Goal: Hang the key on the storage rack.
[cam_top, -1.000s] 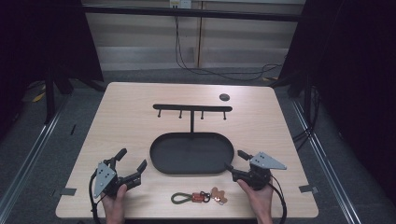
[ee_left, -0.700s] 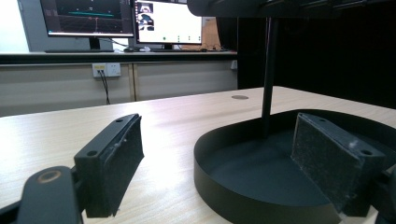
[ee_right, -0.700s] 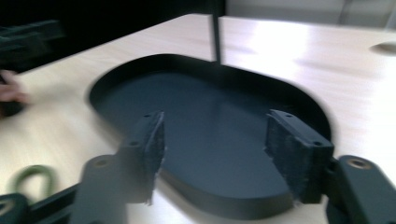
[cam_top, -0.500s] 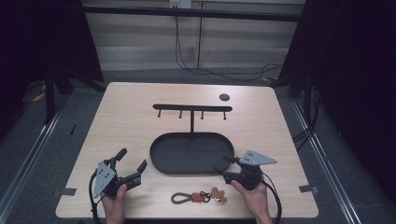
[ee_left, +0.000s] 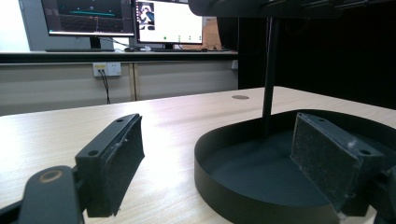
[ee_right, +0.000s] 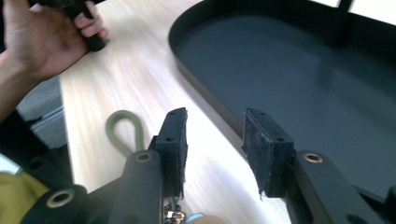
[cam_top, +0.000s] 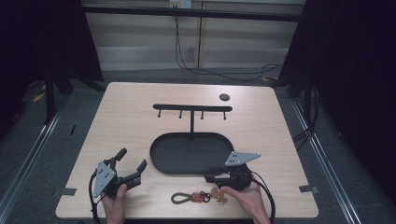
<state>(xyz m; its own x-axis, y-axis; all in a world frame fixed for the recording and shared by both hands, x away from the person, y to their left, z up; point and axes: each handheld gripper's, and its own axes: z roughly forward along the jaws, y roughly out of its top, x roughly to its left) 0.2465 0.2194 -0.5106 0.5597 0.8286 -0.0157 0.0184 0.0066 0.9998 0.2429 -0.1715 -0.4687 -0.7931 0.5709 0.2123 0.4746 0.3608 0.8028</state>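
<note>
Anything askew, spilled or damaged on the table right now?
Nothing stands out. The black oval tray with its hook rack stands upright, and the keychain lies flat on the table near the front edge. Both tongs, left and right, are open and hold nothing.

No legible text, labels, brands or numbers anywhere: the two monitors [ee_left: 126, 18] in the left gripper view show graphics and windows too small and blurred to read, and the table [cam_top: 121, 126], tray [cam_top: 161, 163] and keychain [cam_top: 198, 197] carry no readable markings.
</note>
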